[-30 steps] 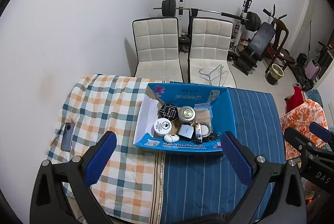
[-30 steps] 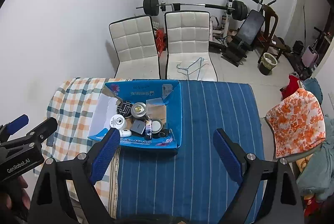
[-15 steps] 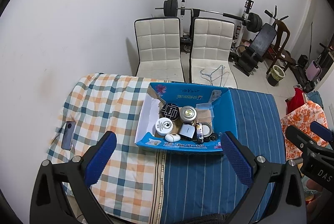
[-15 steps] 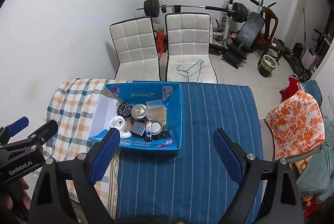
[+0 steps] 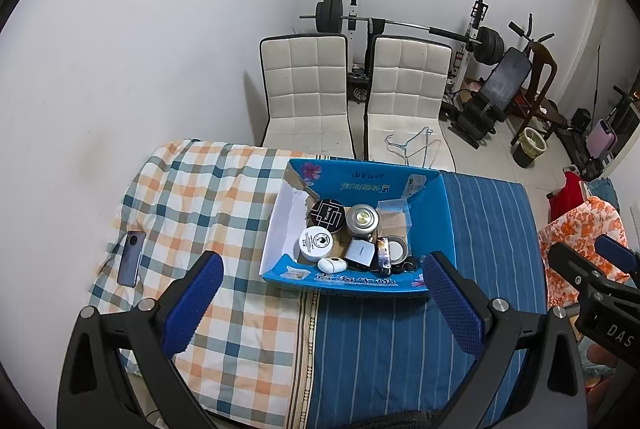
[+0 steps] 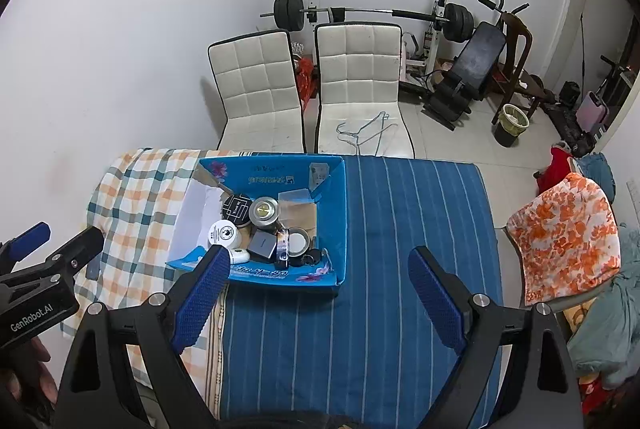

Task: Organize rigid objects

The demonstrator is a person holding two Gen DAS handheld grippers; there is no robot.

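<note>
Both the left gripper (image 5: 322, 303) and right gripper (image 6: 320, 297) hang wide and empty, probably sizing up the blue box (image 5: 434, 213) at twelve o'clock.

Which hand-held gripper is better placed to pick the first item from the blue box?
Probably the left hand-held gripper: the blue box sits centred between its open fingers, while the right hand-held gripper faces bare blue striped cloth beside it.

Blue box (image 5: 428, 201) at twelve o'clock; orange-teal checked cloth (image 5: 208, 197) at nine; blue white-striped cloth (image 6: 400, 229) at three.
</note>
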